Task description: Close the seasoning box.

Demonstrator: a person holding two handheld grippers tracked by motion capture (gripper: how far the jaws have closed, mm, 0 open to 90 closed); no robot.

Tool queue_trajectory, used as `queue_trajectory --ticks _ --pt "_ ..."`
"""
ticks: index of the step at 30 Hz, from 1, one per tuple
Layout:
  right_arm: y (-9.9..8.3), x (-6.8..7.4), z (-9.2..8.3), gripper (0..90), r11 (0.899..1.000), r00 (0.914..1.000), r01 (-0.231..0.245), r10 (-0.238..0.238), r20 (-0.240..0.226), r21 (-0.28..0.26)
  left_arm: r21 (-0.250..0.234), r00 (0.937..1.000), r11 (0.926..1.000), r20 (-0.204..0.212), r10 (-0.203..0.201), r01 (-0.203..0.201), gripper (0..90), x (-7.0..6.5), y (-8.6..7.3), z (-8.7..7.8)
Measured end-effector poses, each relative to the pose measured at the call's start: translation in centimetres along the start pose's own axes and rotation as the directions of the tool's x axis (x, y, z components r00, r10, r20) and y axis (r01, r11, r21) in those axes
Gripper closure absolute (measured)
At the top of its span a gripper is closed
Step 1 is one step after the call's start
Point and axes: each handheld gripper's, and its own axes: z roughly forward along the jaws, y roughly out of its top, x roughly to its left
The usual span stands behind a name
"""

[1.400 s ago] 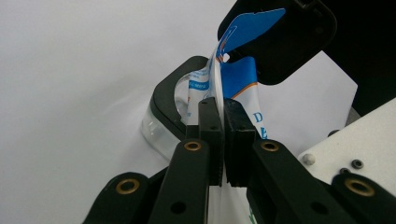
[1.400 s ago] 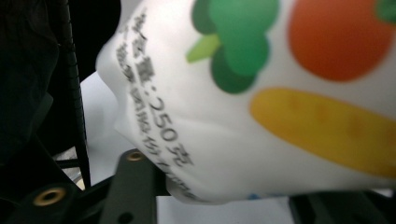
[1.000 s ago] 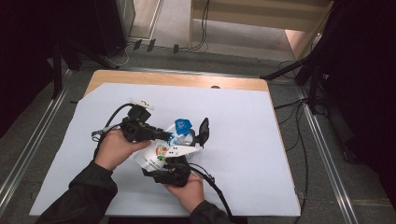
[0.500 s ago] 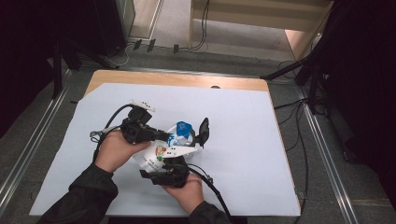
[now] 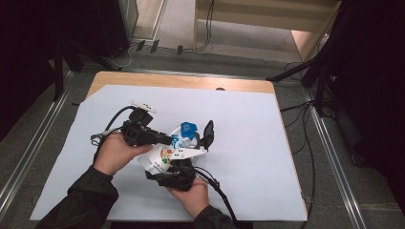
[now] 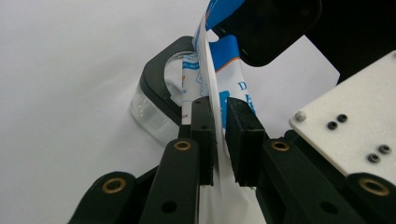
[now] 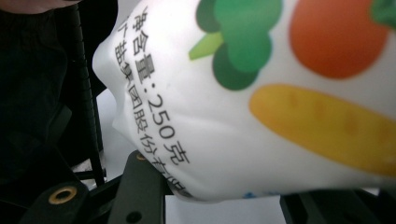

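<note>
A white and blue bag (image 5: 160,160) printed with vegetables is held up over the table between both grippers. My left gripper (image 5: 169,140) comes in from the left. In the left gripper view its jaws (image 6: 220,116) pinch the bag's thin upper edge (image 6: 210,70); they have just been opening slightly, with the edge still between them. My right gripper (image 5: 188,148) reaches up from below, shut around the bag's full lower body (image 7: 261,107). Its jaws have just been closing on the bag. The bag hides most of the right gripper's fingers.
A clear container with a black rim (image 6: 159,102) stands on the white sheet just beyond the bag. The white sheet (image 5: 248,143) covers a wooden table (image 5: 191,82). Metal rails run along both sides, and cables lie on the floor behind.
</note>
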Motion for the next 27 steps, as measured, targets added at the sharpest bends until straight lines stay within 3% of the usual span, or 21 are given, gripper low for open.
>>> queue_trajectory --ticks 6,13,27 --pt "-0.06 0.06 0.05 63.8 1.0 0.9999 0.004 -0.004 -0.01 0.002 0.007 1.0 1.0 -0.003 0.004 -0.004 86.4 -0.09 -0.03 -0.22" --pt "0.28 0.34 0.15 60.6 1.0 0.9998 0.018 -0.018 0.002 0.019 0.0 0.9988 0.9999 -0.048 0.013 -0.014 87.8 -0.69 0.12 0.02" --pt "0.57 0.36 0.02 63.4 0.999 0.9983 -0.042 0.041 -0.041 -0.014 -0.02 0.9997 0.9998 -0.024 0.002 -0.003 84.4 -0.57 0.22 0.07"
